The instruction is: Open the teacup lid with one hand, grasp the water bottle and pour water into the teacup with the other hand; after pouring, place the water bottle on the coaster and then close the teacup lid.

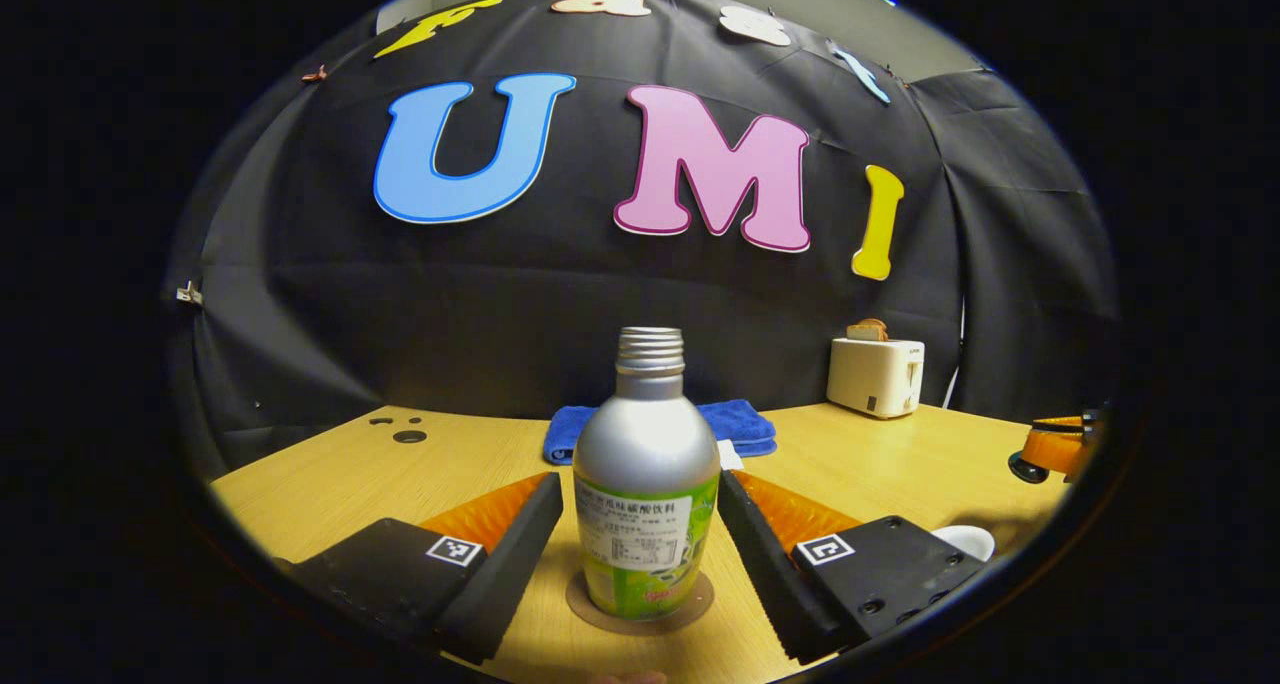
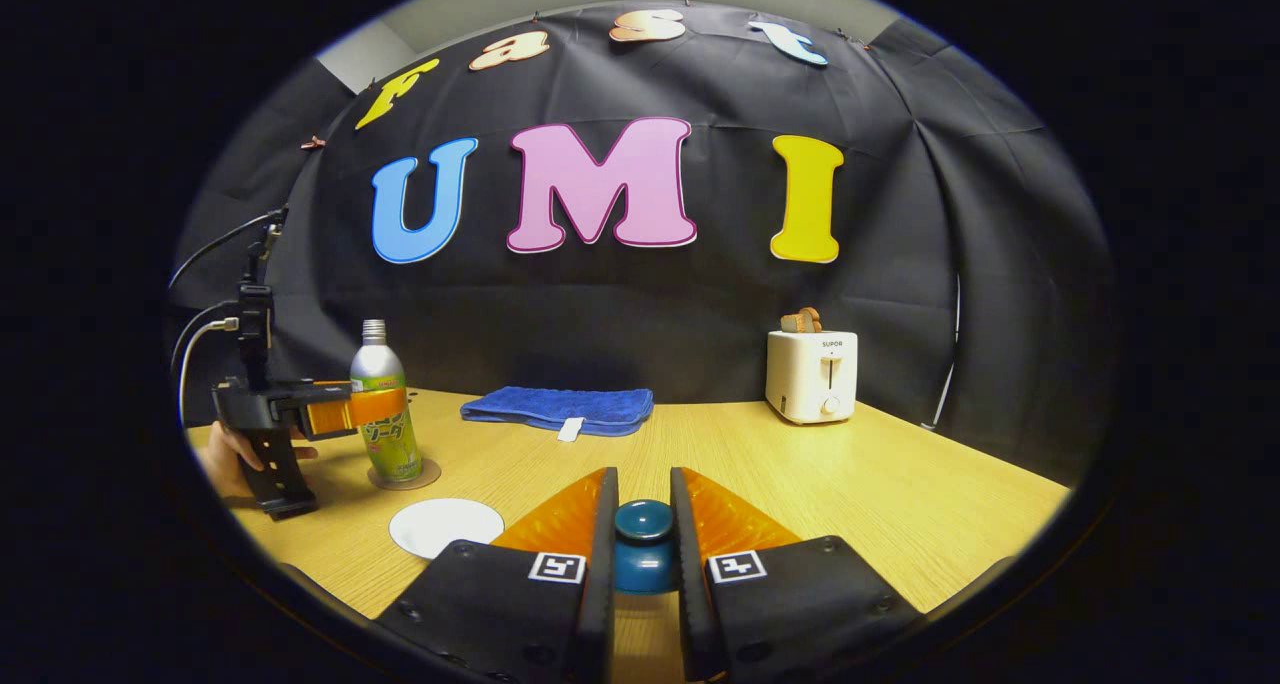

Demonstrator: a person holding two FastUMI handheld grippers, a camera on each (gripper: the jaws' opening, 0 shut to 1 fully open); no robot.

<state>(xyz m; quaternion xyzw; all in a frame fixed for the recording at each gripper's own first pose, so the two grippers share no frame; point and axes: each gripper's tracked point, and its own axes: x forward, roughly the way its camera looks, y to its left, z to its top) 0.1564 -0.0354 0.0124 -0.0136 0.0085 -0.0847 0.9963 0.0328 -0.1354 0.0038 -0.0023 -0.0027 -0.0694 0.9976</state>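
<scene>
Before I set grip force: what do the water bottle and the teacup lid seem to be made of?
Water bottle: looks like matte silver aluminium, given its threaded metal neck and soft sheen, with a glossy printed wrap below. Teacup lid: probably glazed ceramic, dark blue and smooth with a shiny highlight on its knob, though coated plastic can't be ruled out.

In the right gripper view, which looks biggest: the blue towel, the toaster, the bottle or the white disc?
1. Blue towel
2. Toaster and white disc: about alike
3. Bottle: narrowest
</scene>
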